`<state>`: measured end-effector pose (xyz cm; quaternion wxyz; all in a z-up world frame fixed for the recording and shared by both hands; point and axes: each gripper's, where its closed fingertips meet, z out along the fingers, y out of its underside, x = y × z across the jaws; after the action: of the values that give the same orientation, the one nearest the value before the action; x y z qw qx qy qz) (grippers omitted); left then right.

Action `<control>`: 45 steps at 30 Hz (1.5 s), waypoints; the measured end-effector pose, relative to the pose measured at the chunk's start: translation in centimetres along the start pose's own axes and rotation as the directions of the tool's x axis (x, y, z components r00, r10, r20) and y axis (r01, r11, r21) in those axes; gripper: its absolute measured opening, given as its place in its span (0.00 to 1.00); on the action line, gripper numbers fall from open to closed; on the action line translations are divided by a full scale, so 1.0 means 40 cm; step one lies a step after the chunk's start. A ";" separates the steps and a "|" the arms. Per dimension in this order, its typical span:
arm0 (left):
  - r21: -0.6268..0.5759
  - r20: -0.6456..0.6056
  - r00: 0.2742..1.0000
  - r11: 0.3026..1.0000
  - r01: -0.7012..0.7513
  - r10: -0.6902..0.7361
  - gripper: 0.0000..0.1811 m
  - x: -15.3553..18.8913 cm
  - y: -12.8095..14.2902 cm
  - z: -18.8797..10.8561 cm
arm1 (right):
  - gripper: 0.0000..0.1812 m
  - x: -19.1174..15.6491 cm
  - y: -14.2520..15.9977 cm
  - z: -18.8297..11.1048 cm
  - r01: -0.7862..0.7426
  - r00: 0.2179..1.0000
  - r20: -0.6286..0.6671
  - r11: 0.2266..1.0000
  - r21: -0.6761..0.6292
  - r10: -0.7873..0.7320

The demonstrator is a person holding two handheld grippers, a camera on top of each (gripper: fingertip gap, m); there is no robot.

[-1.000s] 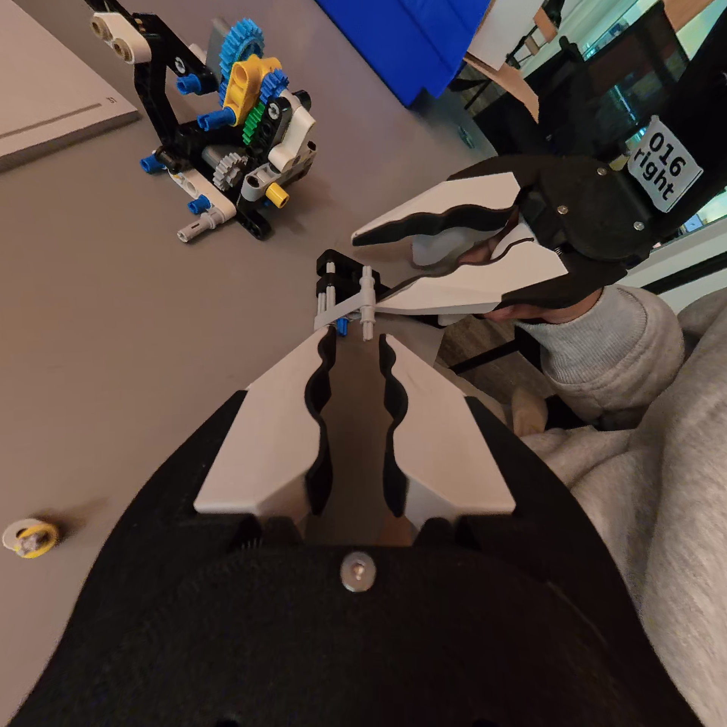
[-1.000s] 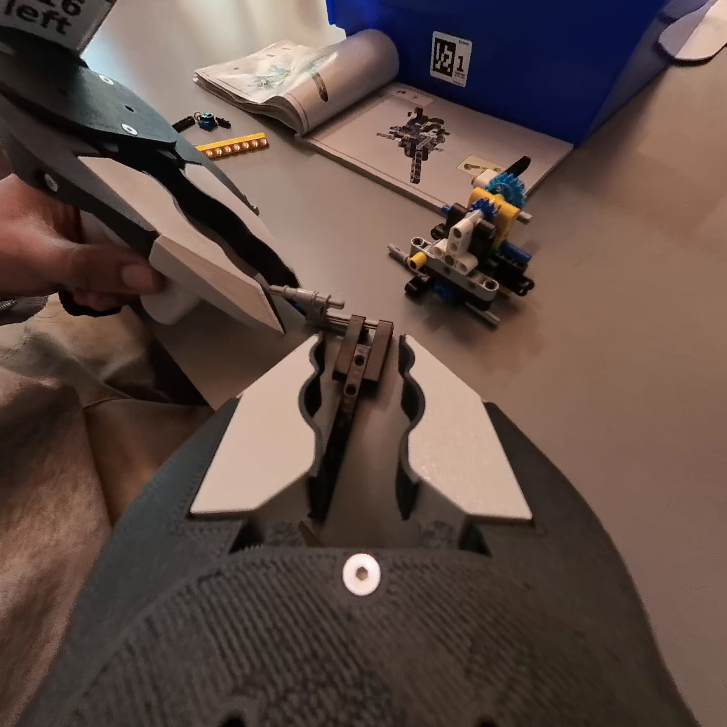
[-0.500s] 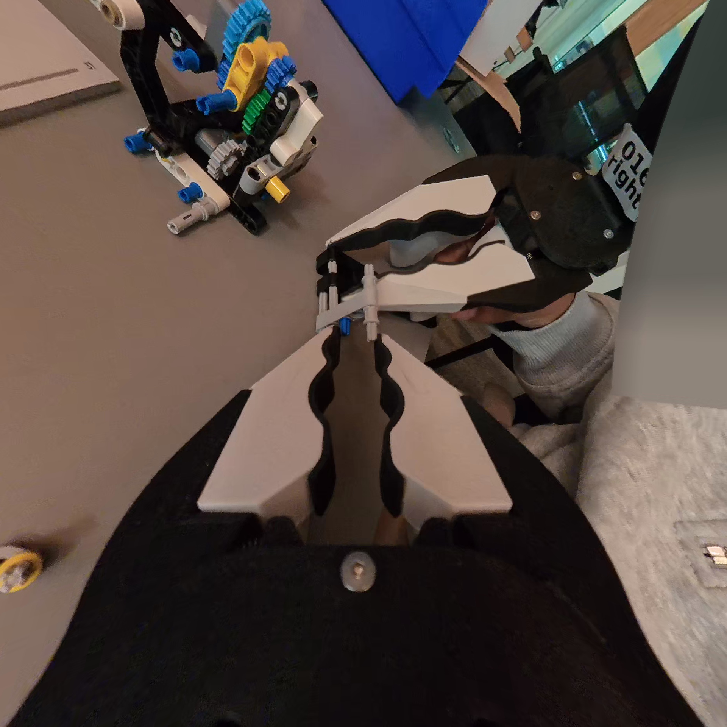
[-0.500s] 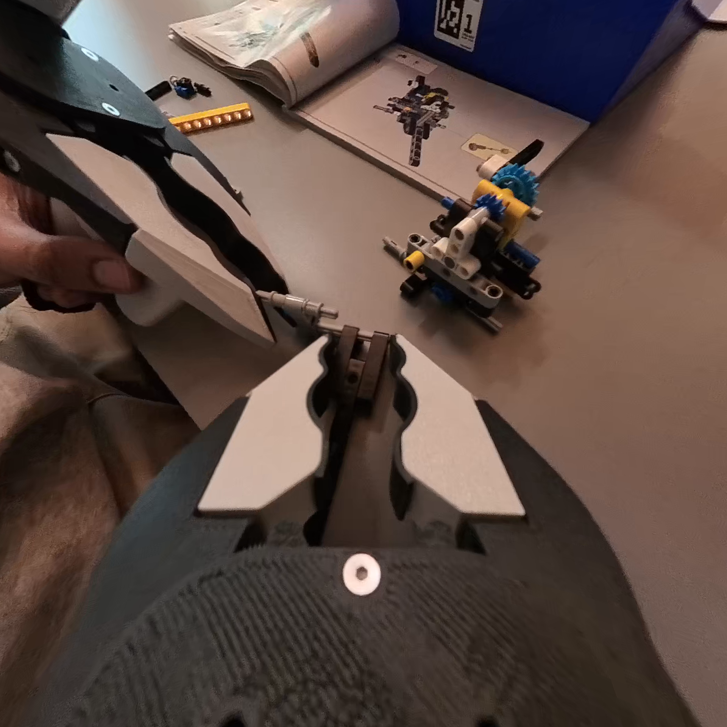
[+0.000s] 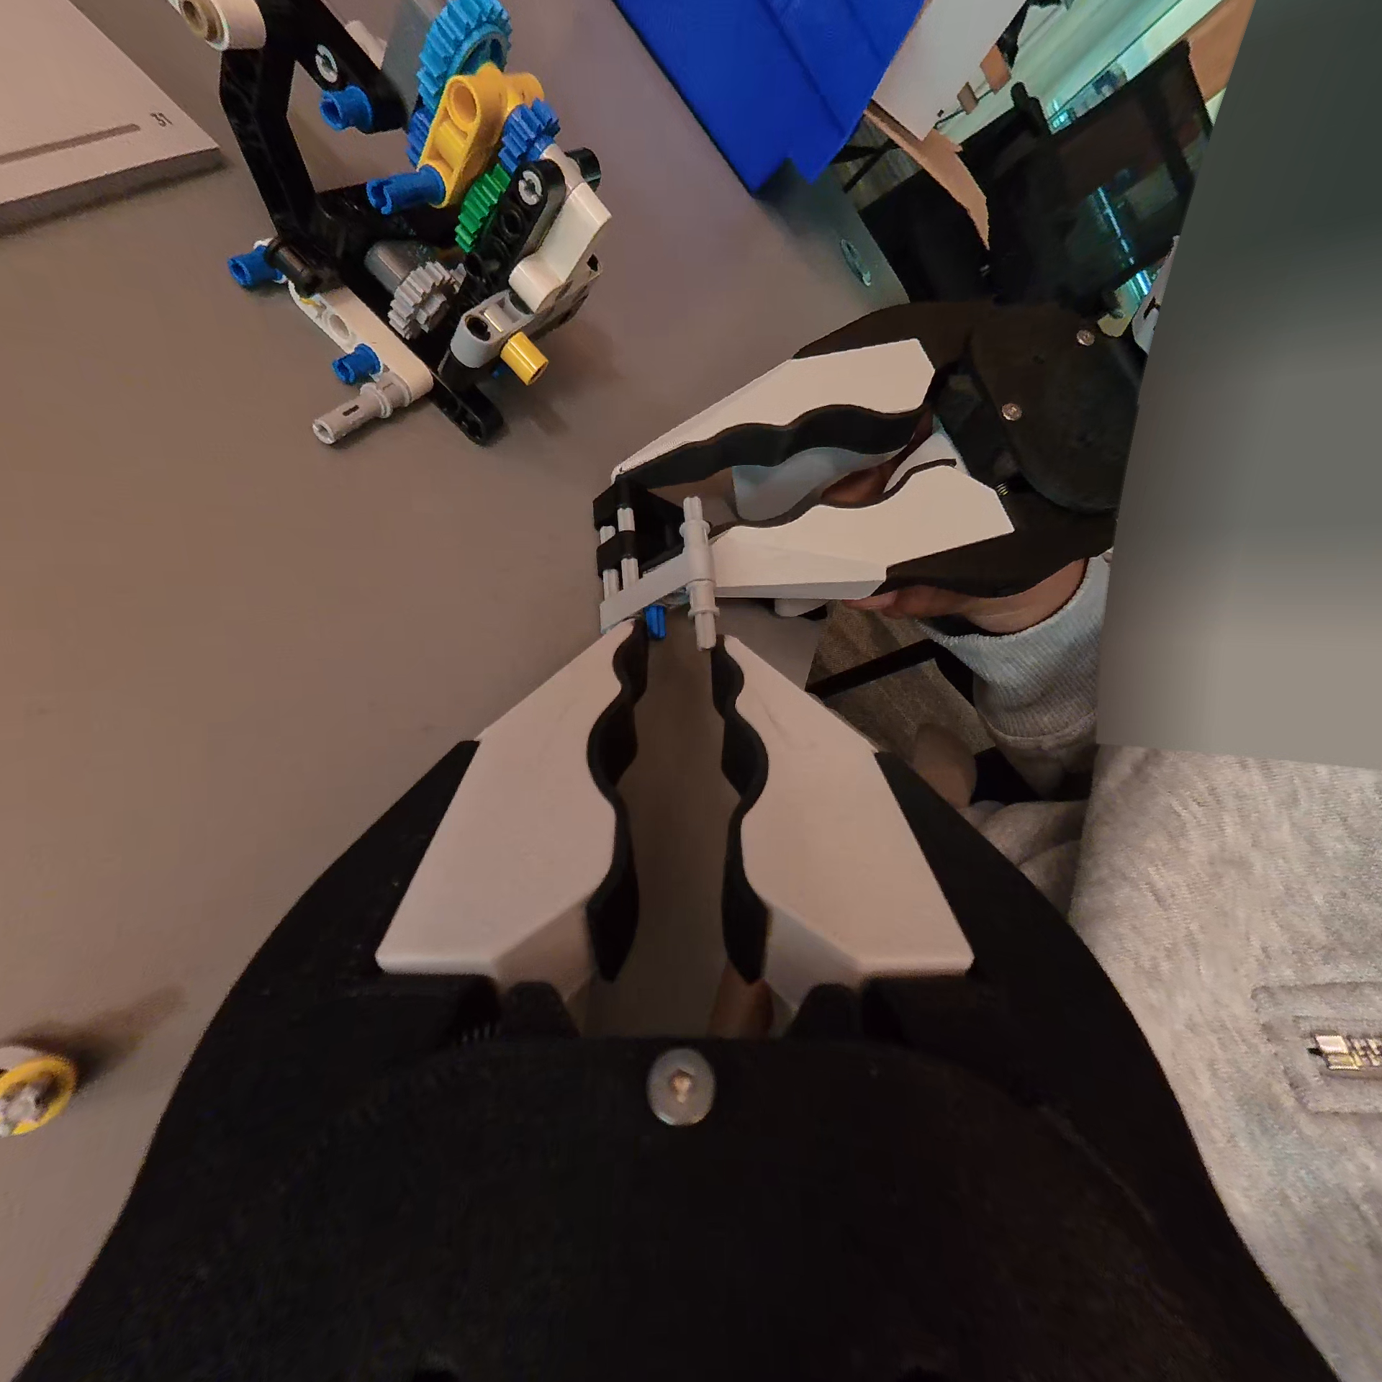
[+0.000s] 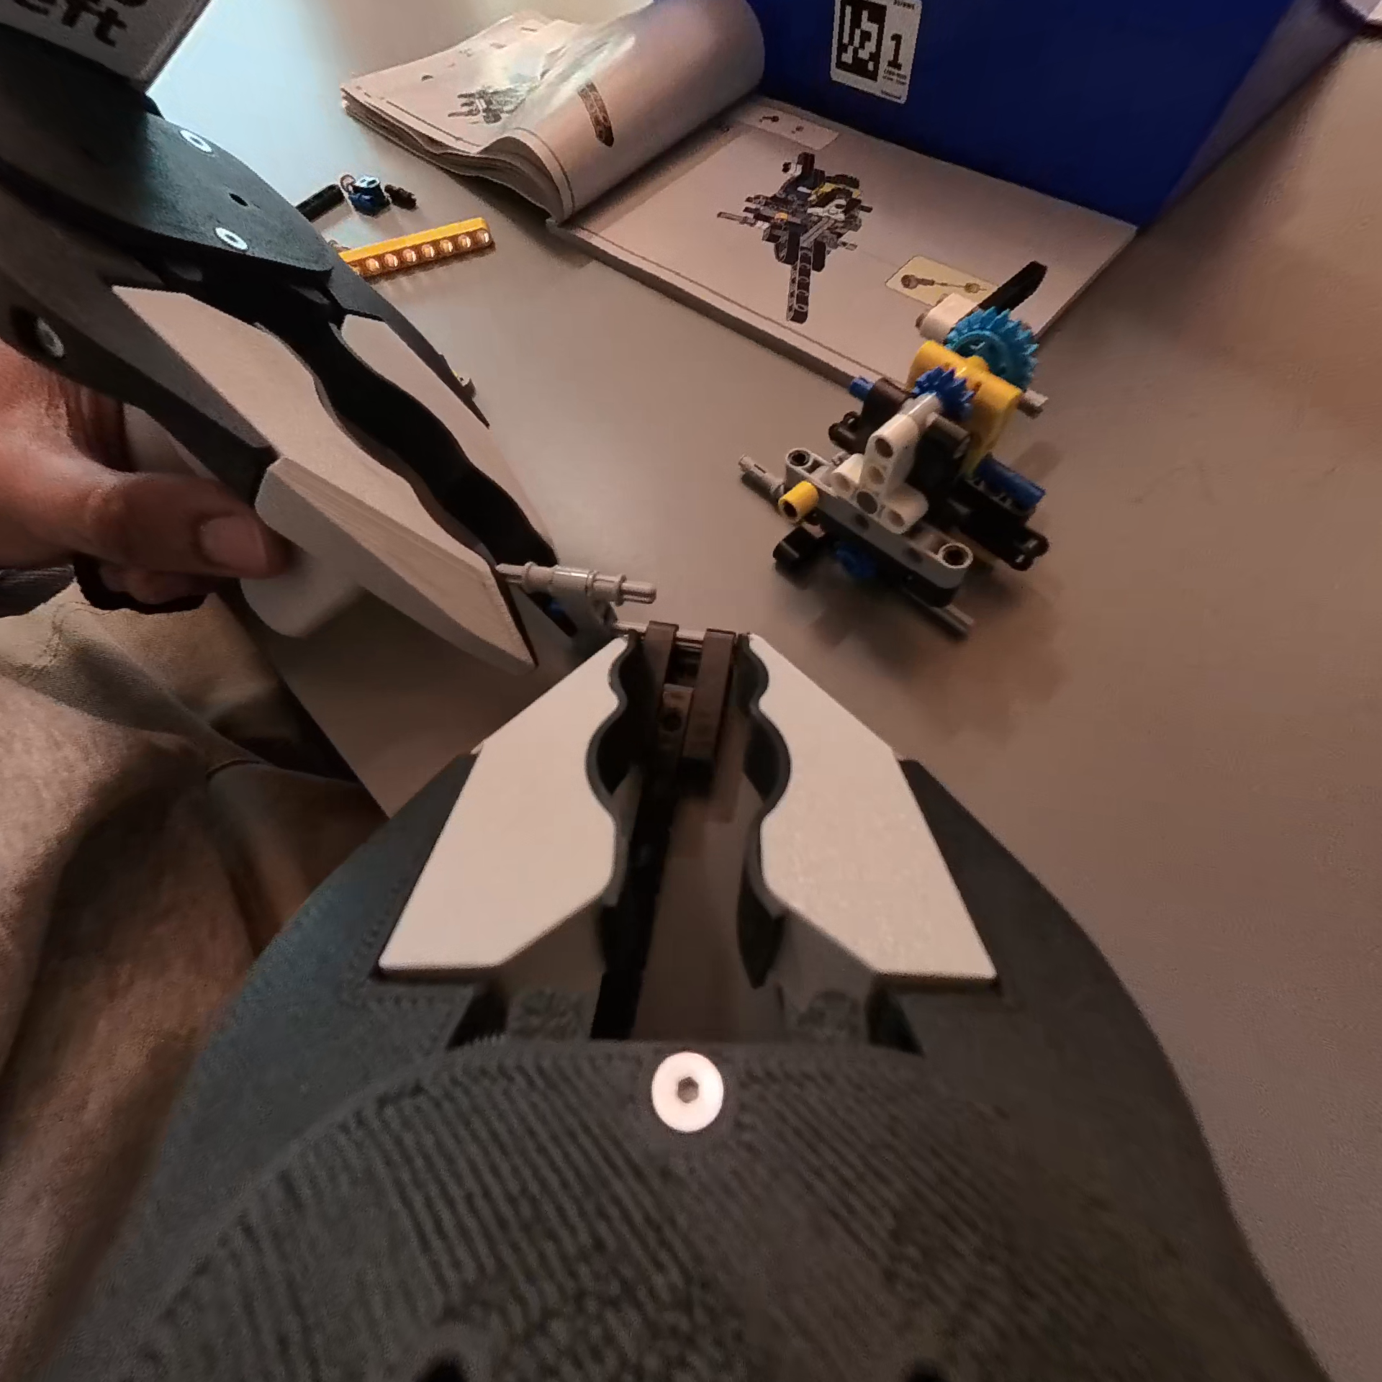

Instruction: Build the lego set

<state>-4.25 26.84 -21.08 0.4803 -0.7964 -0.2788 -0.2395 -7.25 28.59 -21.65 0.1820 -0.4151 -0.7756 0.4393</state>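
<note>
The small black-beam subassembly (image 6: 684,699) sits clamped at the right gripper (image 6: 686,643) tips, its grey axle pin (image 6: 576,582) lying crosswise, leftward into the left gripper (image 5: 677,643), whose near-together tips seem to pinch it.

Lego model (image 6: 908,478) on table (image 6: 1122,748), before booklet (image 6: 748,194).

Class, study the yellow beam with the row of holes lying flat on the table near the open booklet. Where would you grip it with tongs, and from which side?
Grip the yellow beam at mid-length, across its two long narrow sides, coming down from above. It lies flat, with its holes facing roughly sideways toward the camera and open table along both long sides, so the fingers can straddle it. A central grip should probably keep it level when lifted.
</note>
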 end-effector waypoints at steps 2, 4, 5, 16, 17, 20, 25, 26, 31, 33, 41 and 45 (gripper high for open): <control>-0.001 -0.001 1.000 1.000 0.000 0.000 0.08 0.000 0.000 0.000 | 0.14 0.000 0.000 0.000 0.000 1.000 0.000 1.000 0.001 0.000; -0.001 -0.002 1.000 1.000 0.000 0.000 0.08 0.000 0.000 0.000 | 0.13 0.000 0.000 0.000 0.001 1.000 0.000 1.000 0.001 -0.001; -0.002 -0.002 1.000 1.000 0.000 0.000 0.08 0.001 0.001 0.000 | 0.13 0.000 0.000 0.000 0.000 1.000 0.001 1.000 0.001 0.000; -0.004 -0.006 1.000 1.000 0.000 0.000 0.08 0.002 0.001 0.001 | 0.13 -0.002 0.000 0.002 -0.003 1.000 0.012 1.000 -0.004 0.003; -0.004 -0.006 1.000 1.000 0.000 0.000 0.08 0.002 0.001 0.001 | 0.13 -0.002 -0.001 0.003 -0.002 1.000 0.011 1.000 -0.003 0.002; -0.005 -0.008 1.000 1.000 0.000 0.000 0.08 0.003 0.001 0.001 | 0.13 -0.002 0.000 0.002 0.001 1.000 0.011 1.000 -0.004 0.000; -0.005 -0.010 1.000 1.000 0.001 -0.001 0.08 0.003 0.001 0.001 | 0.13 -0.002 0.001 0.002 0.009 1.000 0.009 1.000 -0.005 -0.009; -0.004 -0.010 1.000 1.000 0.001 -0.001 0.08 0.003 0.001 0.001 | 0.13 -0.002 0.001 0.002 0.009 1.000 0.010 1.000 -0.005 -0.009; -0.004 -0.009 1.000 1.000 0.002 -0.002 0.08 0.002 0.001 0.001 | 0.13 -0.002 0.000 0.002 -0.003 1.000 0.015 1.000 -0.003 0.003; -0.002 -0.007 1.000 1.000 0.003 -0.003 0.07 0.001 0.000 0.001 | 0.13 -0.001 -0.001 0.002 -0.019 1.000 0.012 1.000 0.000 0.019; 0.000 0.003 1.000 1.000 -0.004 0.004 0.08 0.000 0.000 0.000 | 0.23 0.002 -0.011 -0.030 -0.096 0.994 0.064 0.994 0.056 0.092; 0.007 0.011 1.000 1.000 -0.001 0.001 0.07 -0.003 -0.002 0.000 | 0.21 -0.002 0.010 -0.038 -0.101 0.993 0.068 0.995 0.019 0.100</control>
<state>-4.39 26.84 -21.10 0.4815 -0.7963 -0.2819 -0.2339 -6.01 29.43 -21.15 0.1380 -0.4365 -0.7546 0.4702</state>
